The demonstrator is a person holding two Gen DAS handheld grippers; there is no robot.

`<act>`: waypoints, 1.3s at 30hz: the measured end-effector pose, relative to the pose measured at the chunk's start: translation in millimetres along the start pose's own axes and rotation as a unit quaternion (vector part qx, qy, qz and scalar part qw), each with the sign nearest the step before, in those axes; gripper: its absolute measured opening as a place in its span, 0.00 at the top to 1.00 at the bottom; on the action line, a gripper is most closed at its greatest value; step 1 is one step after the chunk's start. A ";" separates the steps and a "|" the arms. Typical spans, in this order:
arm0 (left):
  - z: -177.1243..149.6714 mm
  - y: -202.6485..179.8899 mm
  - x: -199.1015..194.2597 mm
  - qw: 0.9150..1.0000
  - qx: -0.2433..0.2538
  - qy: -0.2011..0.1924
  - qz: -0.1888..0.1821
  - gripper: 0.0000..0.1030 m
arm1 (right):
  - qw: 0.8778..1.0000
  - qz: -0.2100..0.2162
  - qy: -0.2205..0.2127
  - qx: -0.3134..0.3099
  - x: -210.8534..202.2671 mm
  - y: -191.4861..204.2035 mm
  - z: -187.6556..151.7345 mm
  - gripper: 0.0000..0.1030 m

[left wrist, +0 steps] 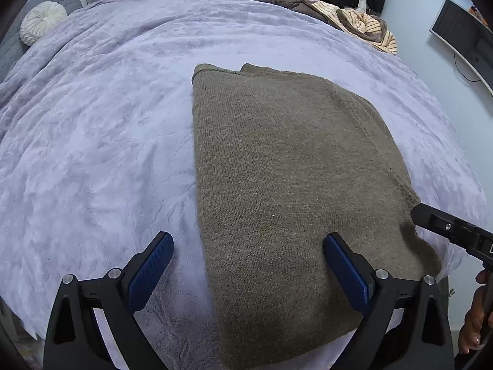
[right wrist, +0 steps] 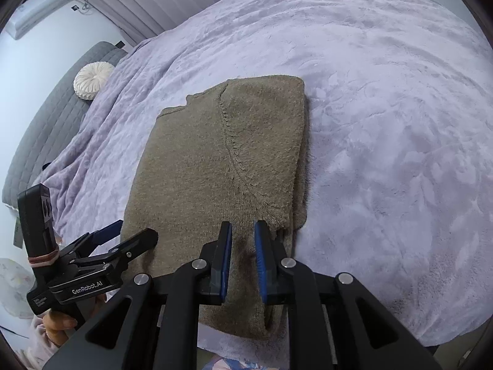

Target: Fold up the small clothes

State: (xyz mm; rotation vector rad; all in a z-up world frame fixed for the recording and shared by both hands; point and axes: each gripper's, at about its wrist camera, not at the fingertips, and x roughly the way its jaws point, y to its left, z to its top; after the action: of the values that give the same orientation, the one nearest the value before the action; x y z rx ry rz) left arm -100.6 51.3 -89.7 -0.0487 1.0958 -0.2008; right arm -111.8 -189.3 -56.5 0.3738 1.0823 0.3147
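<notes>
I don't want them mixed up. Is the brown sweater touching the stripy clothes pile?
Apart. The left wrist view shows bare purple blanket between sweater and pile.

Left gripper (left wrist: 248,240) fingers spread wide; right gripper (right wrist: 243,231) nearly closed

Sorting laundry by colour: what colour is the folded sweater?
Olive-brown knit sweater, plain; clearest in the left wrist view.

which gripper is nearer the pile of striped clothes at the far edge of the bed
Right. The right gripper hangs over the folded brown knit sweater's side facing the striped clothes; the left gripper straddles its opposite edge.
</notes>
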 end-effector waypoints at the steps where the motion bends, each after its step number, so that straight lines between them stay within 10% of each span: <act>1: 0.5 -0.1 -0.8 1.000 0.001 0.001 0.003 0.05 | 1.000 -0.001 -0.001 -0.002 -3.0 1.5 0.9 0.81; 23: 23.5 1.1 -35.4 0.997 -0.015 -0.039 0.061 0.01 | 0.985 -0.166 -0.019 -0.040 -10.5 34.4 24.0 0.09; 39: 27.8 -2.3 -34.3 0.994 -0.017 -0.041 0.104 0.01 | 0.980 -0.193 -0.012 -0.045 -3.9 47.6 24.9 0.09</act>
State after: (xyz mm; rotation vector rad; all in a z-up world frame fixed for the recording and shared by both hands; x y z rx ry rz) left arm -91.4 53.8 -46.5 0.0268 1.0147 0.0059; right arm -94.3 -151.9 -21.9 0.0818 1.0878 0.0130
